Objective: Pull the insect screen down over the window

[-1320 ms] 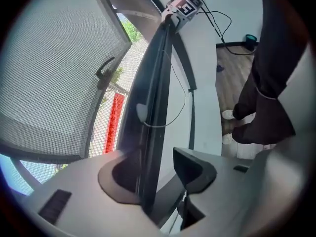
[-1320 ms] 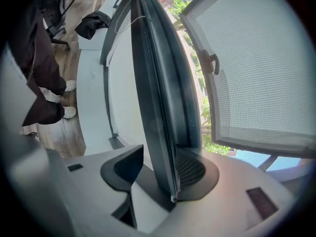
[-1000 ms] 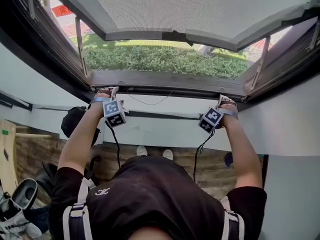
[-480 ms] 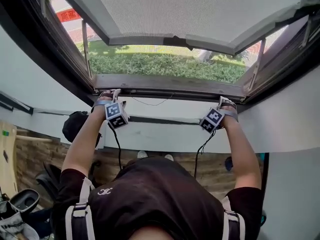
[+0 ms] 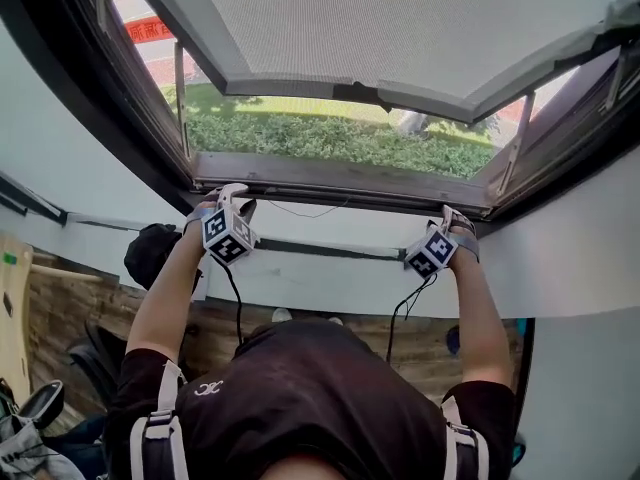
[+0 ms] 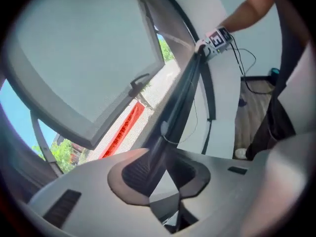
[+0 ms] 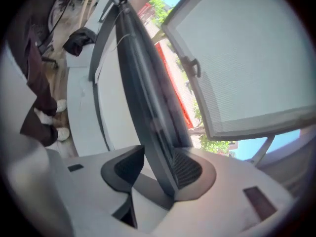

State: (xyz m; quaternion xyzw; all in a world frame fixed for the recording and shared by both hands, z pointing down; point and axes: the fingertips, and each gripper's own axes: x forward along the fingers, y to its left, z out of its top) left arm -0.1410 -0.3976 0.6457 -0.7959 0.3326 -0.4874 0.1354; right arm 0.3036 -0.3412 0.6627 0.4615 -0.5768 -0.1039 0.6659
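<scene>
Head view: the insect screen [image 5: 400,18], fine grey mesh in a pale metal frame, tilts outward at the far top of the window, above a green hedge [image 5: 330,138]. A long, flat, dark bar [image 5: 340,176] runs along the near bottom edge. The left gripper [image 5: 232,193] and right gripper [image 5: 450,215] have just been closing their ribbed fingers onto its two ends. Far left, a red banner [image 5: 148,30] bears white characters too small to read.

"Is the insect screen [image 5: 400,18] whole?"
"No, the top edge cuts it off."
"And the grip on the rail [image 5: 340,174]?"
"From the head view, the left claw [image 5: 232,193] and right claw [image 5: 452,215] are too small to tell."
</scene>
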